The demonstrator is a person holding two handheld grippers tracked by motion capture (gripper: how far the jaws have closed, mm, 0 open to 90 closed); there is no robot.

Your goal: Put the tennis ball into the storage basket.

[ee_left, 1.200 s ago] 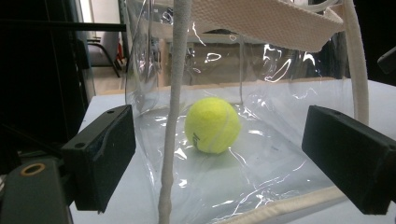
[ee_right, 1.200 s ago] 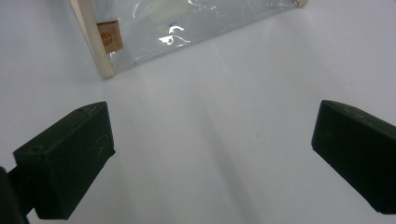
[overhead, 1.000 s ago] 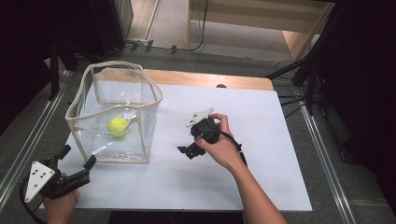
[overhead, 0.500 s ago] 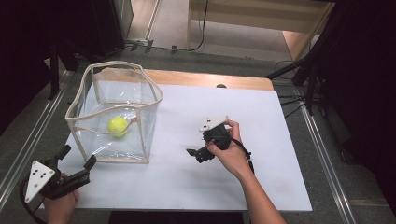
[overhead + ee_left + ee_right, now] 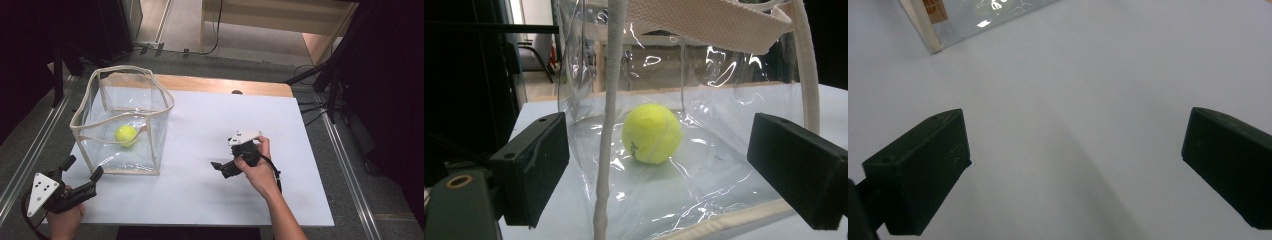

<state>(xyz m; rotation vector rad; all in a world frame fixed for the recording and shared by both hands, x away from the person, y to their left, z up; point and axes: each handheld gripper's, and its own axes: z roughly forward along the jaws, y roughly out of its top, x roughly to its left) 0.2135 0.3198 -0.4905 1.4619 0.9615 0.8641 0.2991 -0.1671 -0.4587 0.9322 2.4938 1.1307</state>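
While both grippers sit off the bag, nothing is held; I judge the ball-in-bag step looks done, since the tennis ball [image 5: 126,135] already lies on the floor of the clear bag [image 5: 150,107].

Left gripper [image 5: 80,172]: at 7 o'clock on the table [image 5: 300,200], just off the bag's near corner, jaws wide apart, empty. In the left gripper view the left gripper [image 5: 659,165] looks straight at the bag wall, tennis ball [image 5: 652,133] centred between the jaws but behind the plastic, no contact.

Right gripper [image 5: 219,166]: near table centre, about 5 o'clock from the bag, well apart from it, pointing toward 9 o'clock. In the right gripper view the right gripper [image 5: 1073,165] has its jaws spread, bare white table [image 5: 1073,75] under them, bag corner [image 5: 928,30] at 11 o'clock of that view.

Container: 1 clear bag, upright, mouth open, cream trim [image 5: 611,100] on rim and edges, standing at 10 o'clock on the table. Contents: 1 yellow-green tennis ball, resting on the bottom, slightly toward the far-left side, not touching the walls as far as I can tell. Nothing else inside.

Next move, my guess: either rest, or go for the bag itself. That calls for the left gripper to rise to the rim and pinch the trim, since the wall is floppy film. A pull on 1 side could tip the bag and roll the ball. If the right gripper helps, it needs to travel toward 10 o'clock to take the opposite rim.
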